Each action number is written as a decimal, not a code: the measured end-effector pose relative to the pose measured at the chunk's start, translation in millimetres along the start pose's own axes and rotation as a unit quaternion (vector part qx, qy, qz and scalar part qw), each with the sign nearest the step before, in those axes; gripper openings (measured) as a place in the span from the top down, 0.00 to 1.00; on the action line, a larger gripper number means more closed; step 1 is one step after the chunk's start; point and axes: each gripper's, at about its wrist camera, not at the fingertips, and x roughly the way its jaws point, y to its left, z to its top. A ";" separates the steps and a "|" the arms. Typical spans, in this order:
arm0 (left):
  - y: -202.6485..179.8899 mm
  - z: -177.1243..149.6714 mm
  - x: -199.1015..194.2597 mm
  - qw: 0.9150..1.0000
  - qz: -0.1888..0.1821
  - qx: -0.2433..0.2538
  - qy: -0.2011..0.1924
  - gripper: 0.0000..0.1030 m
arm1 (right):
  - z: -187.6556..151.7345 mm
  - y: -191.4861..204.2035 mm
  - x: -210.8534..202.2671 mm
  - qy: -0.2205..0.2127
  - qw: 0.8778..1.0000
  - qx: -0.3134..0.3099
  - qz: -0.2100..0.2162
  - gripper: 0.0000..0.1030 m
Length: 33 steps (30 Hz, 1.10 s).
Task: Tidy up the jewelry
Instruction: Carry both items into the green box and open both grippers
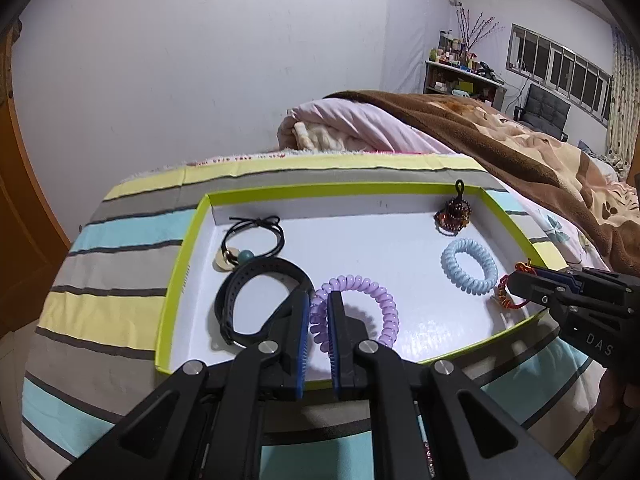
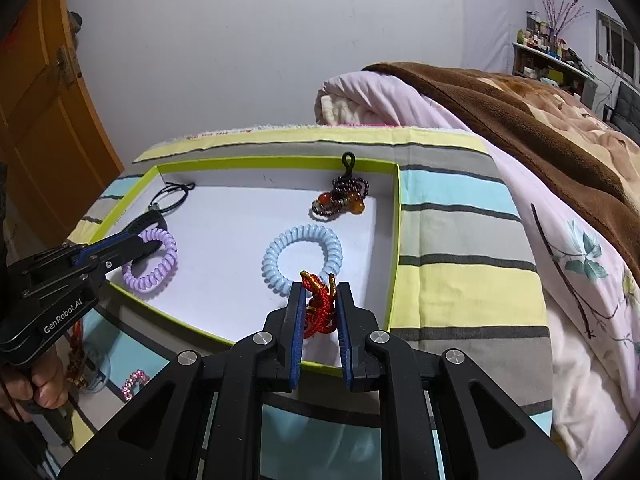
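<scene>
Between the blue pads of the left gripper (image 1: 319, 304) the purple coil band (image 1: 360, 308) is pinched at its near-left loop, jaws drawn narrow on the plastic, the rest of the ring lying on the white floor of the lime-rimmed tray (image 1: 180, 264). Over at the tray's right edge, the right gripper (image 2: 320, 294) is clamped narrowly on a red knotted cord charm (image 2: 320, 304), which is held just above the tray floor, near the front rim.

Judged from this, both pieces are being set down, and the placing is best done low: each piece should be lowered until it rests flat before the jaws are eased apart, so nothing springs or snags on the pads. The red charm is best kept clear of the pale blue coil band (image 2: 303, 258), which is nearly touched by it.

Now the count. Two coil bands are seen, one purple and one blue. One black strap (image 1: 256, 300) is curled beside the purple coil. One black cord with a teal bead and pale disc (image 1: 248, 244) is tucked in the far-left corner. One dark beaded cluster (image 2: 340, 200) is set against the far wall. One red charm is held. Outside the tray, on the striped cloth (image 2: 460, 240), one pink sparkly piece (image 2: 134, 384) is waiting.
</scene>
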 end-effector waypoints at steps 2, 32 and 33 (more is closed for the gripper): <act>0.3 -1.3 2.0 1.000 -0.001 0.001 0.004 0.90 | 0.2 1.3 -0.4 0.000 1.000 -0.002 0.000 0.81; -2.6 -36.1 -102.8 0.998 -0.011 0.002 -0.061 0.90 | -49.7 37.0 -96.9 -0.055 0.998 -0.024 0.016 0.71; -2.8 -39.2 -107.2 0.998 -0.011 0.003 -0.063 0.90 | -53.1 39.1 -101.0 -0.057 0.998 -0.026 0.018 0.71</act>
